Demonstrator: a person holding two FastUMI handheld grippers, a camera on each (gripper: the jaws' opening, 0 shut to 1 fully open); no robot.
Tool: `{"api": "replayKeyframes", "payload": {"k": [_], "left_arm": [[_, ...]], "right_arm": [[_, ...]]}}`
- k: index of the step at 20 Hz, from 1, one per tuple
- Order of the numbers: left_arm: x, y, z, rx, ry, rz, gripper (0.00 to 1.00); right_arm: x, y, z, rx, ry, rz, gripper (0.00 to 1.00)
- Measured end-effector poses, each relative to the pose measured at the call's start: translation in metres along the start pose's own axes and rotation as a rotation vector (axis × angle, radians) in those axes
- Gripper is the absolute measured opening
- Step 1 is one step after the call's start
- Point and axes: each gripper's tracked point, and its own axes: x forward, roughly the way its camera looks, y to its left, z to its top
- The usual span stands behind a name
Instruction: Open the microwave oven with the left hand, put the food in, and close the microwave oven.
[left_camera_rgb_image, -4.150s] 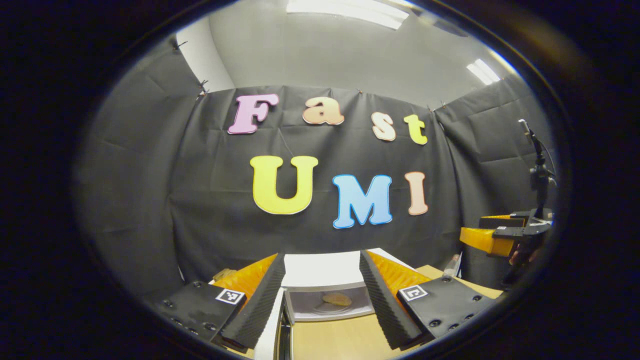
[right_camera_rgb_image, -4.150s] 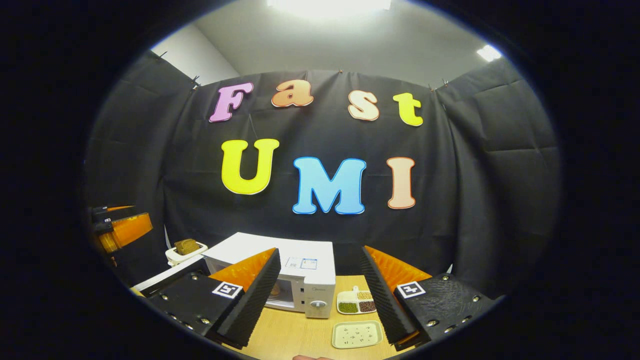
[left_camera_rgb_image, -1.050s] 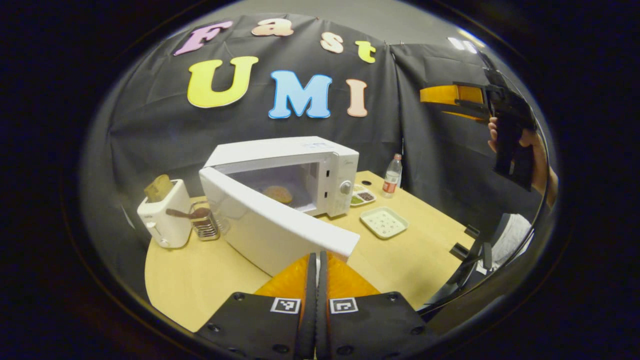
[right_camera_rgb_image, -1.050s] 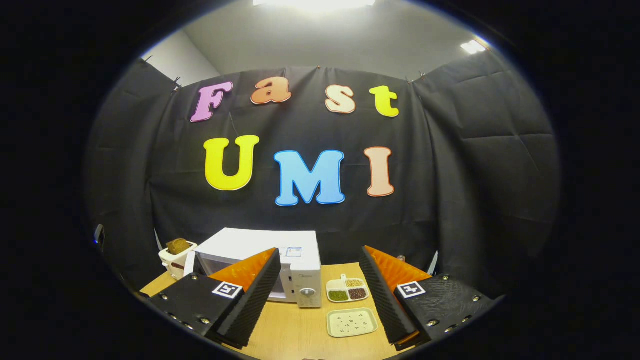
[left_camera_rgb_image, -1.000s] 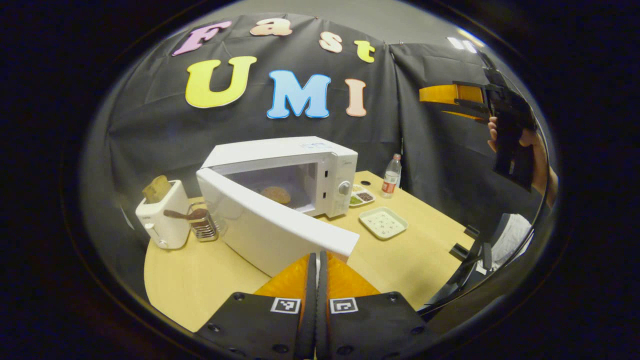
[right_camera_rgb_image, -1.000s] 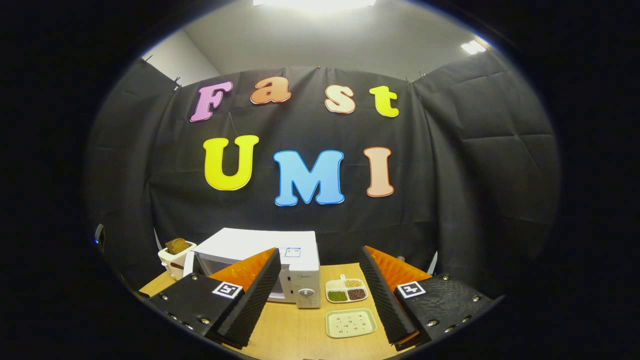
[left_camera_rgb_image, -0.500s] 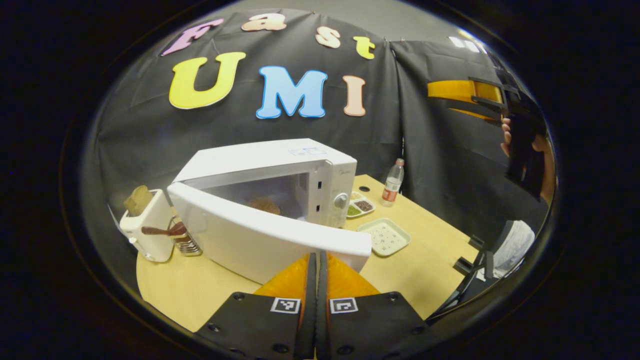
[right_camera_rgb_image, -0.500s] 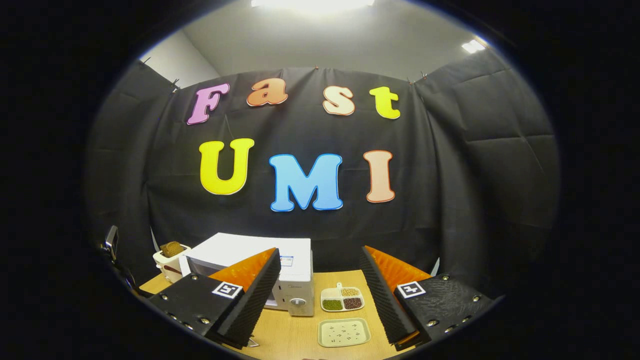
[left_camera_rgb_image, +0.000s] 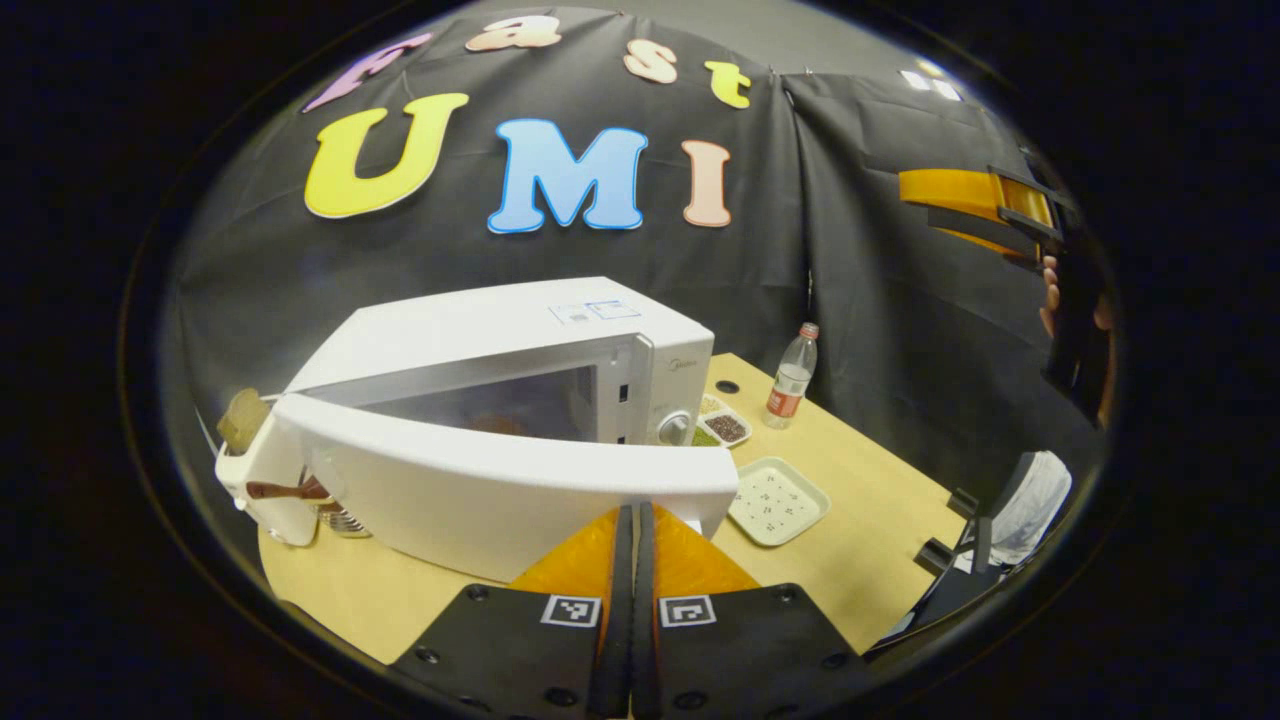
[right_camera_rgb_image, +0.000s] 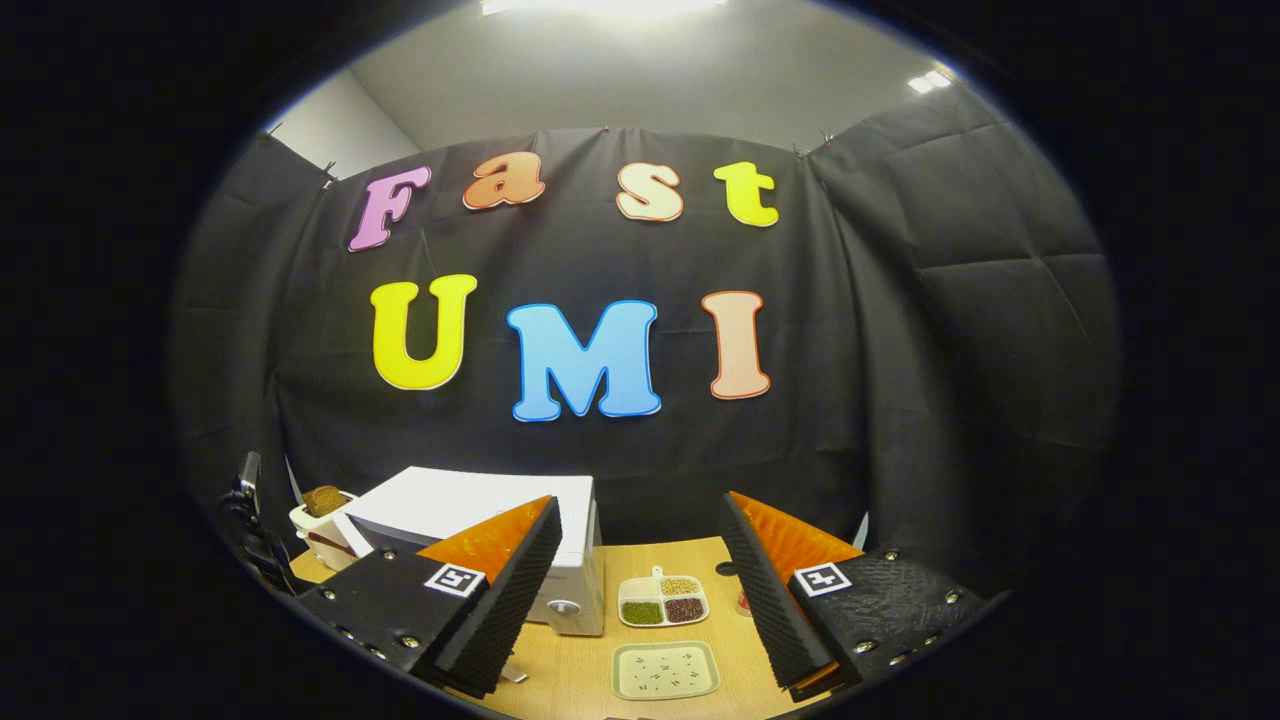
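Left gripper (left_camera_rgb_image: 632, 520) clenched, fingers pressed flat together with nothing between them, tips against the outer face of the microwave door (left_camera_rgb_image: 500, 490) near its free edge — used as a blunt pusher, not a clamp. Door partly ajar, swung a good way toward the microwave (left_camera_rgb_image: 520, 350) body; gap to the cavity open on the control-panel side. Judged: closing step in progress, last part of the task.

Food (left_camera_rgb_image: 497, 424) visible as a dim brownish shape inside the cavity, behind the door's top edge; exact form too blurred to tell. Placement step looks done.

Right gripper (right_camera_rgb_image: 640, 545) released, fingers spread wide, empty, held high and well apart from the microwave — presumably parked to keep clear of the door's arc. Same gripper visible far off in the left gripper view, gripped by a hand (left_camera_rgb_image: 1050, 300).

On the table (left_camera_rgb_image: 860, 520): toaster (left_camera_rgb_image: 255, 470) just left of the door hinge, bottle (left_camera_rgb_image: 790, 378), divided dish (left_camera_rgb_image: 722, 425), flat tray (left_camera_rgb_image: 778, 497) right of the microwave. Tray close to the door's free corner, though probably not in its path.

Risk: push point near the door edge, so slipping off possible before latch.
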Motion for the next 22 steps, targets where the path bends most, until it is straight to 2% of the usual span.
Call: {"api": "replayKeyframes", "payload": {"k": [10,15,22], "left_arm": [[0.052,0.005,0.019,0.05,0.012,0.018,0.08],[0.078,0.012,0.033,0.003,0.006,0.043,0.08],[0.095,0.017,0.042,-0.013,-0.003,0.067,0.08]], "right_arm": [[0.013,-0.051,-0.023,0.019,0.057,-0.072,0.97],[0.019,-0.062,-0.024,0.016,0.058,-0.083,0.97],[0.028,-0.073,-0.027,0.007,0.064,-0.088,0.97]]}}
